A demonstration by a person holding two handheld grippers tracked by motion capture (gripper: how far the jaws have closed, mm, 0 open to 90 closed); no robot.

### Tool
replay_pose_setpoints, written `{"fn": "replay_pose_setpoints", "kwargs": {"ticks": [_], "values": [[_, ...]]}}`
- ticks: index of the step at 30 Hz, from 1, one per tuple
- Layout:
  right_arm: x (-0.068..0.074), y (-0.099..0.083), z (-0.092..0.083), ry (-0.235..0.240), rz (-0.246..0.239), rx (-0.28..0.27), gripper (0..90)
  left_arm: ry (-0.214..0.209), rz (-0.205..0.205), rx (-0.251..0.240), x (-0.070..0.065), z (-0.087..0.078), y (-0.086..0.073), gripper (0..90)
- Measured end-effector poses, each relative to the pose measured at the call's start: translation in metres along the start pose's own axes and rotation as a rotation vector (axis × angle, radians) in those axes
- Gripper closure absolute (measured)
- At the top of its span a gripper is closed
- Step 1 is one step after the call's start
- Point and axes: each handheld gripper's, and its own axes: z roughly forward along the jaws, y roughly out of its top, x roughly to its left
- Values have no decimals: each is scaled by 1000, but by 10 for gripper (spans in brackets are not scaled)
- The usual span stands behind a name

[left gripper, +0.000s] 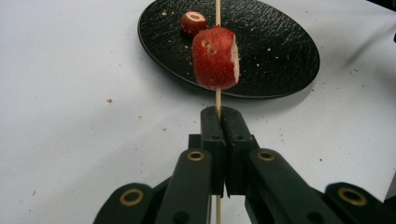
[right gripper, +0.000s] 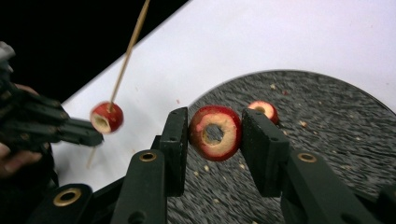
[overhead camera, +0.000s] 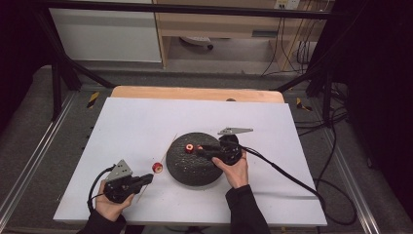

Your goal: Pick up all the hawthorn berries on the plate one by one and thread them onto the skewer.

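Observation:
My left gripper [left gripper: 219, 114] [overhead camera: 148, 178] is shut on a thin wooden skewer [left gripper: 217, 95] near the table's front left. A red cored fruit chunk [left gripper: 215, 58] [overhead camera: 157, 167] is threaded on the skewer just beyond the jaws. My right gripper [right gripper: 215, 126] [overhead camera: 198, 148] hovers over the black plate [overhead camera: 195, 170], shut on a red cored fruit slice [right gripper: 215, 133] whose hole faces the camera. A smaller red piece [right gripper: 263, 109] [left gripper: 194, 22] lies on the plate behind it. In the right gripper view the left gripper [right gripper: 70, 130] and its skewered chunk [right gripper: 106, 117] appear at the left.
A white sheet [overhead camera: 136, 126] covers the table, and crumbs dot it and the plate. The wooden table edge [overhead camera: 195, 93] runs along the back. Each gripper's cable [overhead camera: 292, 178] trails off over the sheet. Dark frame rails stand on both sides.

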Motion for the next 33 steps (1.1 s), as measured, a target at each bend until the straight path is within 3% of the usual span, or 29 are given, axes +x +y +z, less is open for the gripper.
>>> {"fn": "replay_pose_setpoints", "kwargs": {"ticks": [14,26,33], "values": [[6,-12,-4,31,96,-202,629,-2,6,-9,-6,2,1,884],[4,-5,-12,76,146,-297,630,-9,3,-13,-19,9,3,884],[5,-3,-14,75,170,-376,630,-13,-29,-27,-24,10,4,883]]}}
